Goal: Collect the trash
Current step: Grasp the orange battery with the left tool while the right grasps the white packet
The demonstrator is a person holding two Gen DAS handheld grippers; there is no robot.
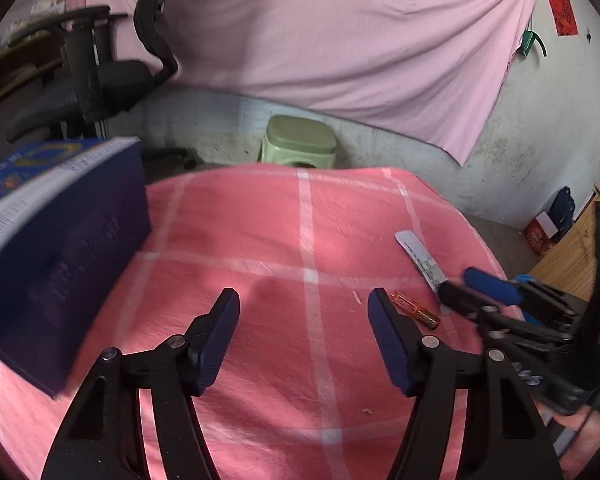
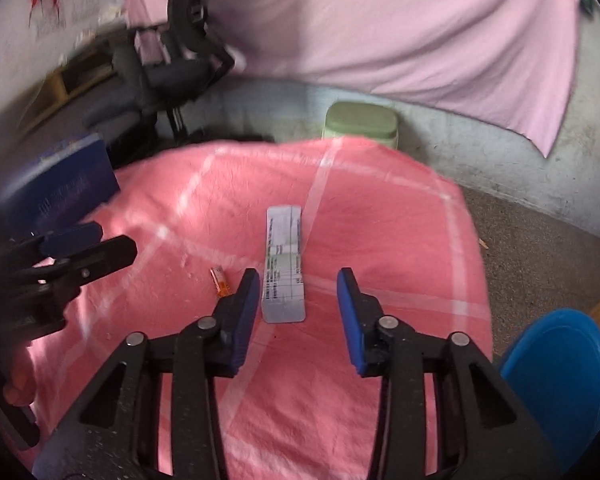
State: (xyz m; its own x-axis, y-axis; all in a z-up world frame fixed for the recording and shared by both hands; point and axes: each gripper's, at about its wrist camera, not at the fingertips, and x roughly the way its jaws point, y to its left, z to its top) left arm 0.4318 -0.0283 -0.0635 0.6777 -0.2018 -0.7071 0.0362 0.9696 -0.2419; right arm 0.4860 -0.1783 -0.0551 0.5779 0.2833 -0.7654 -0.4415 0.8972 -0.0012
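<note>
A table under a pink checked cloth [image 1: 260, 240] holds the litter. A white printed paper strip [image 2: 284, 268] lies lengthwise ahead of my right gripper [image 2: 299, 280], its near end between the open fingers, with the pads clear of it. A small orange wrapper [image 2: 220, 280] lies just left of that gripper's left finger. In the left wrist view my left gripper [image 1: 303, 300] hangs open over bare cloth with nothing between its fingers. The orange wrapper [image 1: 416, 309] is just right of its right finger, and the strip [image 1: 420, 260] and right gripper [image 1: 460, 284] are beyond.
A dark blue box [image 1: 60, 248] stands on the table's left side, close to my left gripper. Small crumbs [image 1: 366, 411] dot the cloth. Past the far edge are a green stool [image 1: 300, 140] and an office chair [image 1: 100, 72]. A blue round plastic object [image 2: 560, 380] sits on the floor at right.
</note>
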